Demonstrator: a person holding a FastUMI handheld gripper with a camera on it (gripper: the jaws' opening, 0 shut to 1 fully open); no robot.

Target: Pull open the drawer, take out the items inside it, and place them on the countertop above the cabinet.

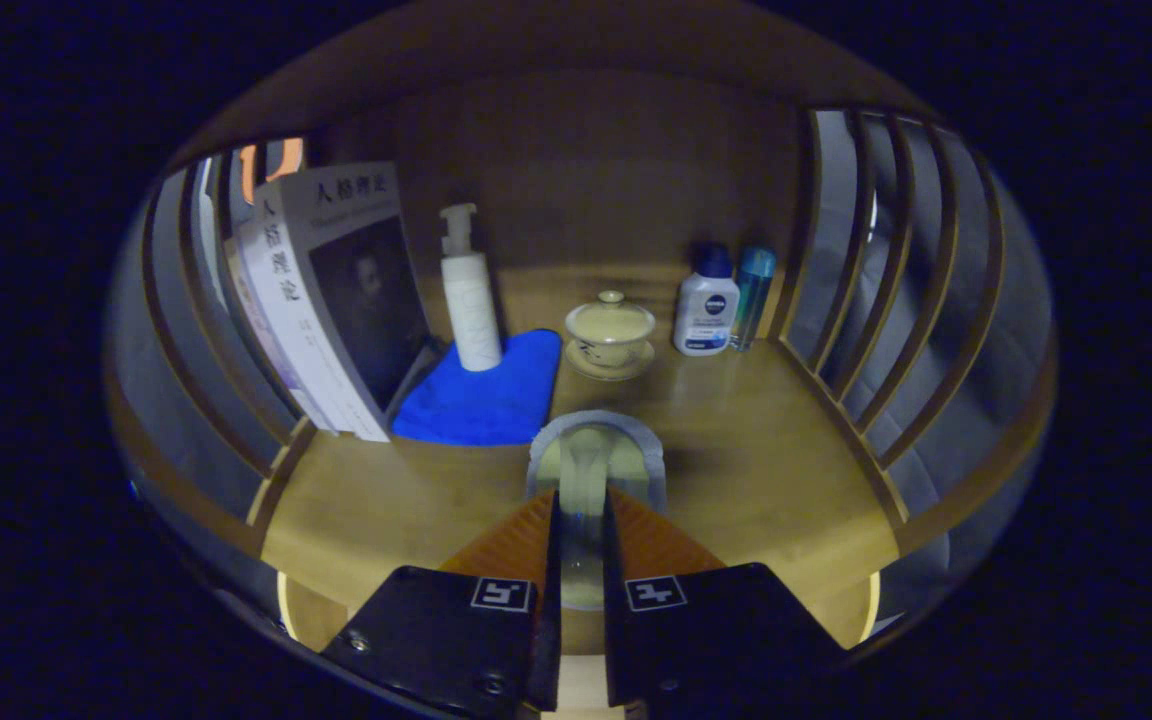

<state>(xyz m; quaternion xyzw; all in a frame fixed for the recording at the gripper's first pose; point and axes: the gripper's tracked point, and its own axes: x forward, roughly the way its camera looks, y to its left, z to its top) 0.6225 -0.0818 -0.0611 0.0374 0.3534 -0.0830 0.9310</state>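
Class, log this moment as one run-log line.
gripper: shut on clear packet | place: over wooden countertop | beyond: lidded cup, blue cloth, pump bottle

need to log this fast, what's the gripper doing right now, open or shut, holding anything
gripper: shut on a clear flat packet with a pale grey rim, held between both fingers above the wooden countertop.

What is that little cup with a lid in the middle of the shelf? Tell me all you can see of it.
The lidded cup is a small, pale cream bowl that looks ceramic, with a domed lid topped by a round knob. It stands upright on a matching saucer with a dark mark on its rim. It sits on the wooden countertop, beside the blue cloth, well beyond the gripper. Nothing else touches it.
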